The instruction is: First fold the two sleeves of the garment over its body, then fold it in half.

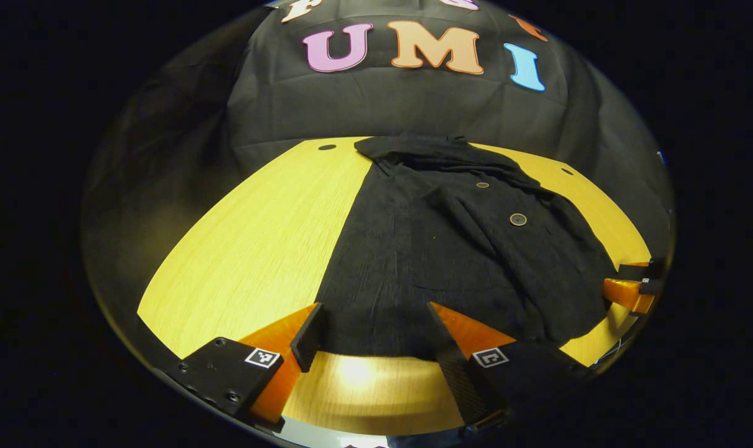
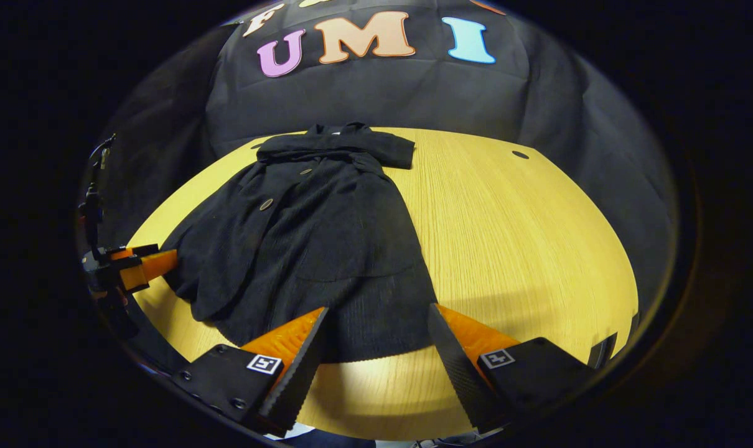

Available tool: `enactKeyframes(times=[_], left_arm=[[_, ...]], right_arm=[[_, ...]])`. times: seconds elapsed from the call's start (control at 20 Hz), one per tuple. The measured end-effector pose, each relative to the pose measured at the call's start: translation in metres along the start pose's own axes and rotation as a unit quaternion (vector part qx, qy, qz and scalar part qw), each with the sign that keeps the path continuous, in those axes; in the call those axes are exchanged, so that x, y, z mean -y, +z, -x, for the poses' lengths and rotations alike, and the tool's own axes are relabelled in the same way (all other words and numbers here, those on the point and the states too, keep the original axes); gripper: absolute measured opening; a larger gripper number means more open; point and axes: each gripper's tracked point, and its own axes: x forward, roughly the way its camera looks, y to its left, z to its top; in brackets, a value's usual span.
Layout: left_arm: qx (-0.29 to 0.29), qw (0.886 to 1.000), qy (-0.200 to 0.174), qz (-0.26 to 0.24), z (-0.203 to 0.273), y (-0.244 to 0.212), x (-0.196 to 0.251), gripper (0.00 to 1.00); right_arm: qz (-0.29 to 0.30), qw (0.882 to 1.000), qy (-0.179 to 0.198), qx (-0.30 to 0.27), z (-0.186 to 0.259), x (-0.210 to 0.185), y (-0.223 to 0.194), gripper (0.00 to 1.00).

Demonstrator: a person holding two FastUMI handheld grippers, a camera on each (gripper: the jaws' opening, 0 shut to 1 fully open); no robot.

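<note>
A black buttoned garment (image 1: 451, 255) lies flat on the wooden table (image 1: 258, 236), collar at the far end and hem toward me. Both sleeves lie folded across its body. My left gripper (image 1: 374, 317) is open, its fingers spread over the near hem at the garment's left side, not pressing on it. In the right gripper view the same garment (image 2: 314, 236) stretches away from my right gripper (image 2: 378, 317), which is open above the hem's right part. The right gripper (image 1: 628, 292) also shows at the left gripper view's right edge, and the left gripper (image 2: 134, 267) at the right gripper view's left edge.
Bare table top (image 2: 526, 236) extends to the right of the garment, and more lies on its left (image 1: 239, 261). Small dark holes (image 1: 327, 147) (image 2: 519, 154) mark the table's far corners. The black cloth wall (image 1: 414, 106) stands right behind the table.
</note>
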Motion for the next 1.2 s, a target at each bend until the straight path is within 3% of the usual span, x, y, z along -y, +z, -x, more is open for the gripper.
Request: enactKeyframes(times=[0.3,0.4,0.55,0.6,0.65,0.7,0.75,0.8,0.85,1.0,1.2], left_arm=[[0.013,1.0,-0.008,0.001,-0.001,-0.001,0.002,0.91],[0.006,1.0,-0.016,0.002,-0.002,-0.002,0.005,0.89],[-0.003,1.0,-0.026,0.01,-0.001,0.0,0.012,0.7],[-0.004,0.999,-0.03,0.014,0.0,-0.001,0.015,0.63],[-0.007,0.999,-0.036,0.021,-0.001,-0.001,0.017,0.47],[-0.008,0.999,-0.04,0.032,-0.001,-0.001,0.019,0.42],[-0.008,0.998,-0.043,0.044,0.0,0.0,0.018,0.29],[-0.006,0.997,-0.047,0.062,0.0,0.001,0.019,0.23],[-0.005,0.995,-0.051,0.081,0.0,0.002,0.018,0.1],[-0.012,0.993,-0.056,0.106,-0.001,0.0,0.021,0.03],[-0.015,0.997,-0.048,0.064,-0.001,-0.002,0.022,0.0]], right_arm=[[0.007,1.0,0.002,0.014,-0.002,-0.009,-0.001,0.9],[0.016,1.0,0.009,0.011,-0.004,-0.018,-0.003,0.72],[0.029,1.0,0.005,0.007,-0.002,-0.022,-0.003,0.45],[0.031,0.999,0.012,0.009,-0.001,-0.025,-0.002,0.43],[0.03,0.999,0.008,0.01,-0.002,-0.028,-0.004,0.36],[0.034,0.999,0.012,0.011,0.0,-0.03,-0.002,0.29],[0.038,0.999,0.008,0.011,-0.003,-0.03,-0.004,0.26],[0.045,0.999,0.005,0.01,-0.004,-0.031,-0.004,0.19],[0.054,0.998,0.006,0.009,0.0,-0.033,-0.004,0.19],[0.059,0.998,0.016,0.007,-0.002,-0.033,-0.004,0.12],[0.023,0.999,0.045,-0.005,-0.001,-0.035,-0.005,0.06]])
